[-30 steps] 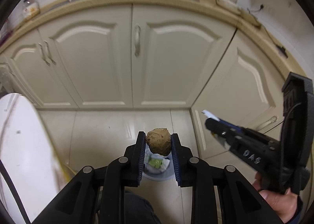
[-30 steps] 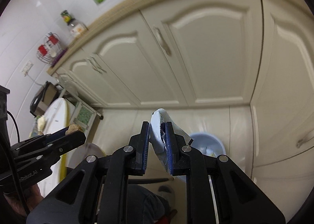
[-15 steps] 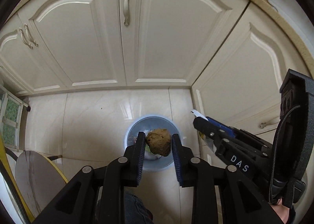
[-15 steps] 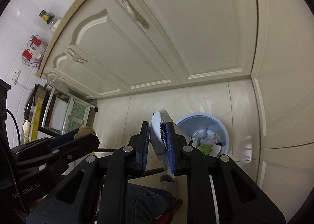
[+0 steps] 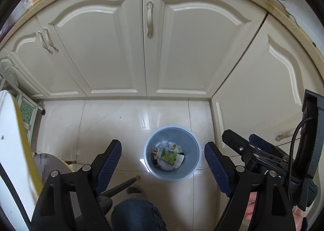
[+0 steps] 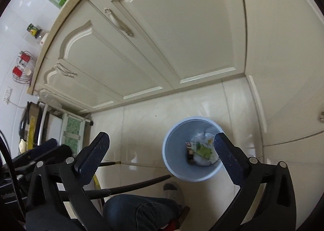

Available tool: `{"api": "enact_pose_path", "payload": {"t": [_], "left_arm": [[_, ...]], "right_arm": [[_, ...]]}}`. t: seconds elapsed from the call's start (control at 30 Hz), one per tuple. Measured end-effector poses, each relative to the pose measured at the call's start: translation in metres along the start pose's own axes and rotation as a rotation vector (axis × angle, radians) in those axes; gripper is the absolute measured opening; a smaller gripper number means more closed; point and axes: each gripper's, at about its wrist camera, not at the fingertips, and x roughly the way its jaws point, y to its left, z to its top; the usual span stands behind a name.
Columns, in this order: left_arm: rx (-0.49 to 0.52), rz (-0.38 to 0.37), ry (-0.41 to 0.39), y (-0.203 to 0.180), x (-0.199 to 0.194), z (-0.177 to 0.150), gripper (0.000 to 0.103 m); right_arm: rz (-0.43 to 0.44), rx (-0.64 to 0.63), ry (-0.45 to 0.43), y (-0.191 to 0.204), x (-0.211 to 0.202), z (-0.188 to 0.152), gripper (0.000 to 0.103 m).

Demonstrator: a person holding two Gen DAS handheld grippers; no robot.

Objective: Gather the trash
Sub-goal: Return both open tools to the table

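Blue bin [image 5: 188, 172] sits below both opening claws, nothing between their jaws.

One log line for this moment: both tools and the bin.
left tool: opening, empty | right tool: opening, empty | bin: on floor below both tools, upright, holds trash

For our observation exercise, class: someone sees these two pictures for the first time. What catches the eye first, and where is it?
The round pale blue plastic waste bin stands on the glossy cream tiled floor, holding crumpled wrappers. The left gripper frames it with nothing between its opening jaws; the right gripper, jaws also opening and empty, hangs above it too. Behind rise cream panelled cabinet doors.
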Motion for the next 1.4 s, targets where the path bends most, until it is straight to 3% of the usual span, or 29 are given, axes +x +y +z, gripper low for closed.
{"api": "enact_pose_path", "payload": {"t": [0.3,0.63,1.07,1.4], "left_arm": [[-0.042,-0.011,-0.116,0.021,-0.067,-0.033,0.088],[-0.132,-0.030,-0.256,0.083,-0.191,-0.105,0.092],[-0.259,0.142,-0.489,0.166,-0.340,-0.235,0.094],[-0.381,0.323,-0.581,0.198,-0.405,-0.340,0.102]], "right_arm": [[-0.025,-0.009,-0.068,0.023,-0.041,-0.001,0.103],[0.000,-0.095,-0.166,0.085,-0.098,-0.016,0.103],[0.080,-0.300,-0.261,0.218,-0.155,-0.055,0.103],[0.151,-0.539,-0.308,0.342,-0.180,-0.119,0.103]]}}
